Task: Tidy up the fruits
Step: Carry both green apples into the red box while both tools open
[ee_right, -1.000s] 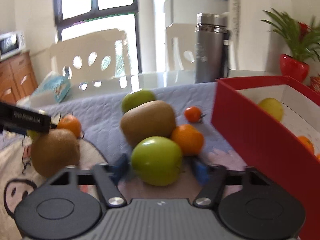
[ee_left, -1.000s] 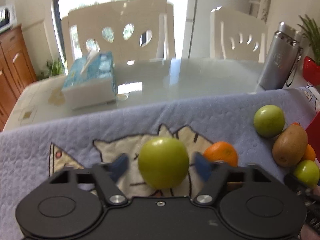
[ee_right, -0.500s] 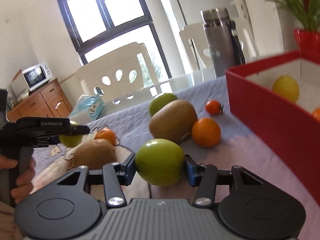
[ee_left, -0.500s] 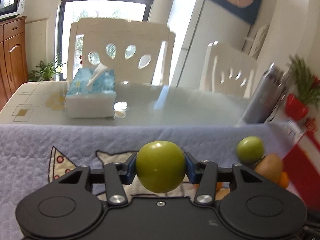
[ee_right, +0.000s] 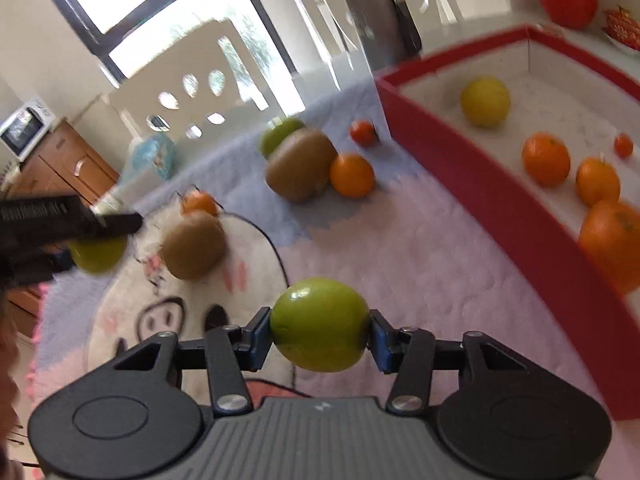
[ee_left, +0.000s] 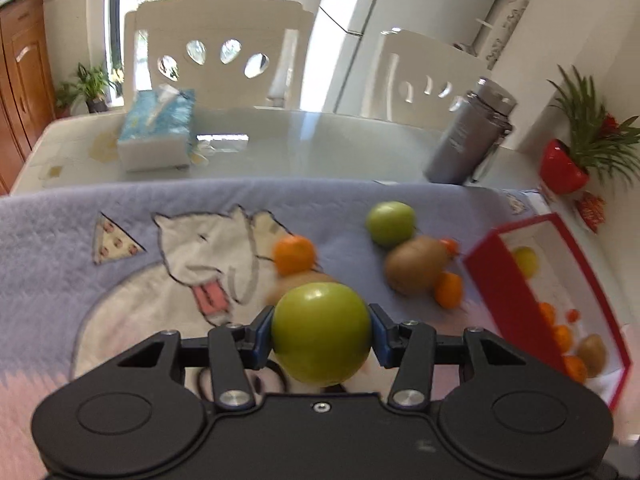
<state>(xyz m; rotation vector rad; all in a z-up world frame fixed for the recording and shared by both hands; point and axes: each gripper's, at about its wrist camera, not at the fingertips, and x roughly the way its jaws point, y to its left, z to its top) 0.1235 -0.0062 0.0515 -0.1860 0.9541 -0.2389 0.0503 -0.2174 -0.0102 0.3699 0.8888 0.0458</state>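
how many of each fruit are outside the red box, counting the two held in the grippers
green apples: 3
kiwis: 2
oranges: 2
small tomato: 1
total: 8

My left gripper [ee_right: 96,240] enters the right wrist view cut by the frame's left edge; its fingers hide most of the green fruit [ee_right: 98,254] it carries. A kiwi [ee_left: 304,280] sits mostly hidden behind my own green apple [ee_left: 320,334]. Red box [ee_left: 516,304]: near corner cut off, contents smeared. Flask [ee_right: 376,16] blurred.
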